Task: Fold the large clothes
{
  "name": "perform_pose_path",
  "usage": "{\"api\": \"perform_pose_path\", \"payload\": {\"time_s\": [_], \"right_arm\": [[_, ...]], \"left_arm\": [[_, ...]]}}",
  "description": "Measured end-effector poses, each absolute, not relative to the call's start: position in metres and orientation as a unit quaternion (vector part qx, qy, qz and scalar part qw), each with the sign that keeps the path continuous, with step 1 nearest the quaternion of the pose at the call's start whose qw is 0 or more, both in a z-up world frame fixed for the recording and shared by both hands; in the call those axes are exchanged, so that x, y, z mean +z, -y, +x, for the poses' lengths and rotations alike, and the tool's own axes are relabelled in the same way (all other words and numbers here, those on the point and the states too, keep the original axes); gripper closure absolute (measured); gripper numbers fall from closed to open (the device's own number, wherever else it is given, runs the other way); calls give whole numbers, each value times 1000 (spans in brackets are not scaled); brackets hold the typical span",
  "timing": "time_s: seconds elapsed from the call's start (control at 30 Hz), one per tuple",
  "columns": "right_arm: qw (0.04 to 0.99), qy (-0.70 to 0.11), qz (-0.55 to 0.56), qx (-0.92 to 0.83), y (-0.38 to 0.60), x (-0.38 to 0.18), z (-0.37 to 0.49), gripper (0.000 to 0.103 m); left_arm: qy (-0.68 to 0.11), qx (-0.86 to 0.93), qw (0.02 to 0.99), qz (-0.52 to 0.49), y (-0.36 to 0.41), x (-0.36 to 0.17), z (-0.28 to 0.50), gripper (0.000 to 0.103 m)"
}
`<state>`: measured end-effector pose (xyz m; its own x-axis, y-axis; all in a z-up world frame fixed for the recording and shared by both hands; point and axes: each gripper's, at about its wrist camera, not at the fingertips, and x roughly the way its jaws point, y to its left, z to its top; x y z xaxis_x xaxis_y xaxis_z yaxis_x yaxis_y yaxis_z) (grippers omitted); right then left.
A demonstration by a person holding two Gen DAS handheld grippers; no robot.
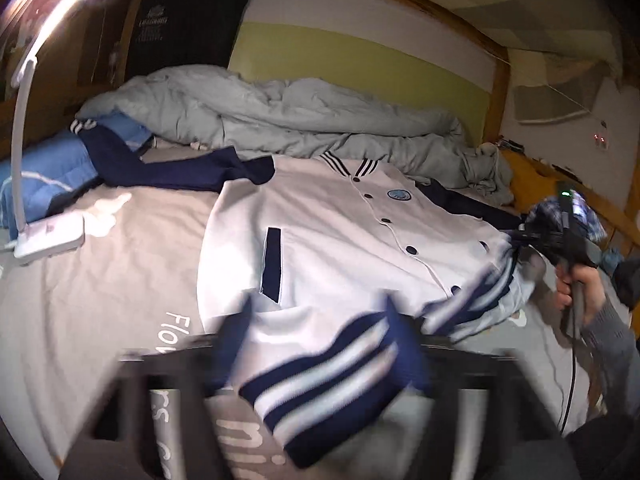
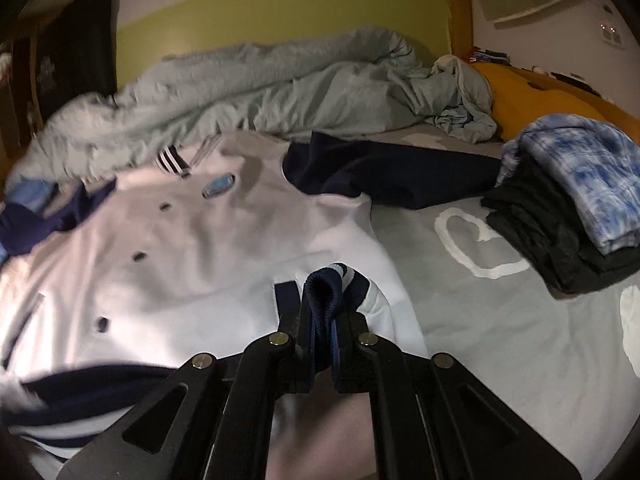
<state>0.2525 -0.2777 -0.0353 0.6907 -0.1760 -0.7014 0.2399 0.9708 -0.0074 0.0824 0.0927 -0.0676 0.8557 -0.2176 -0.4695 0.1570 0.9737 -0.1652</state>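
Folding well: keep right claw [image 2: 322, 344] clamped on hem [image 2: 324, 300], left claw [image 1: 320, 344] wide, empty, toward jacket's [image 2: 180, 248] 12 o'clock.

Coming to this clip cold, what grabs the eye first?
A white varsity jacket with navy sleeves spread buttoned across the grey bed sheet. The right gripper is clamped on its striped navy hem. Behind lies a rumpled grey duvet; on the right, a stack of folded clothes.

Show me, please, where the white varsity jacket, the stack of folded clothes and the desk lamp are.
white varsity jacket [image 1: 332, 240]: left wrist view, front panel beside the button row.
stack of folded clothes [image 2: 568, 216]: right wrist view, dark middle layers.
desk lamp [image 1: 50, 236]: left wrist view, flat white base.
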Motion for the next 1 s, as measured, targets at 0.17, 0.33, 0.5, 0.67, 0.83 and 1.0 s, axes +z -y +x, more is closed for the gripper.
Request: {"api": "perform_pose_path", "payload": {"time_s": [0.17,0.33,0.5,0.67,0.83,1.0], "right_arm": [[910,-386,104,-109,299,-53,246,98],[912,-378,124,-103,310,-46,226,98],[916,-368,131,-92,317,-34,212,98],[933,-324,126,-89,313,-4,203,98],[952,-284,33,-106,281,10,225,98],[940,-327,-20,-99,263,-26,265,96]], "left_arm": [[-249,-129,959,-34,-87,-75,64,15],[-293,-104,950,28,-68,-92,77,15],[-309,-90,947,10,-77,-87,106,80],[-276,-73,958,33,-72,-52,139,88],[-313,-51,948,-12,-88,-39,213,88],[-397,-80,907,-114,-116,-86,275,81]]}}
